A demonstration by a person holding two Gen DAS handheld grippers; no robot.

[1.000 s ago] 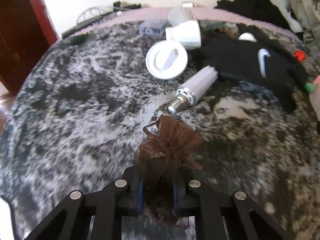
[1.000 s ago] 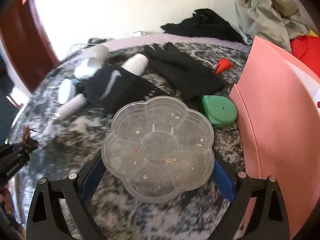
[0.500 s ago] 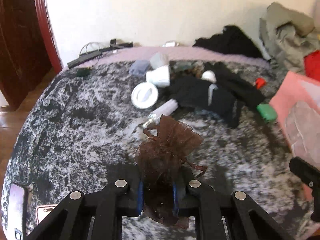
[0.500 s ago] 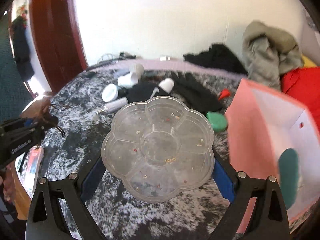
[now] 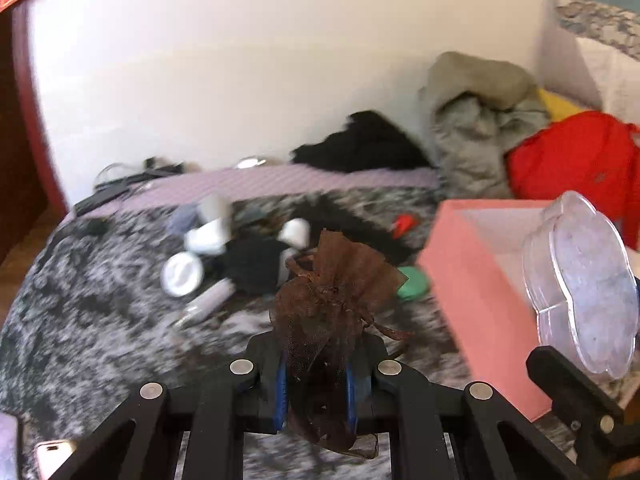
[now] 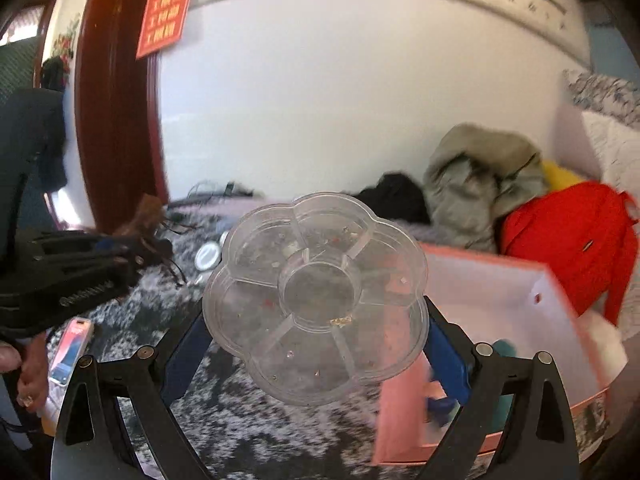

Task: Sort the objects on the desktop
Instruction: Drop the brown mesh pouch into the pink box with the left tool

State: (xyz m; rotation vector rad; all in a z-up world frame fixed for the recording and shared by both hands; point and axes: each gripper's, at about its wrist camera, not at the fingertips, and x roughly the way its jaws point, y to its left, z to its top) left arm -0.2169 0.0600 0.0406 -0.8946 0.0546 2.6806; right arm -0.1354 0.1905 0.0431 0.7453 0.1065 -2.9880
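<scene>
Gripping both finds above the mottled grey blanket [image 5: 100, 320]!
Our left gripper [image 5: 316, 384] pinches a brown mesh pouch [image 5: 328, 304]; our right gripper [image 6: 316, 344] clamps a clear flower-shaped tray [image 6: 316, 296].

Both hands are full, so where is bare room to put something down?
Free: the blanket between the phone and the white lid, and inside the pink box. Crowded: the far middle, around the black gloves.

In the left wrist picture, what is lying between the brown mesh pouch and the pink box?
A green oval object lies on the blanket between the brown mesh pouch and the pink box, seen in the left wrist view.
</scene>
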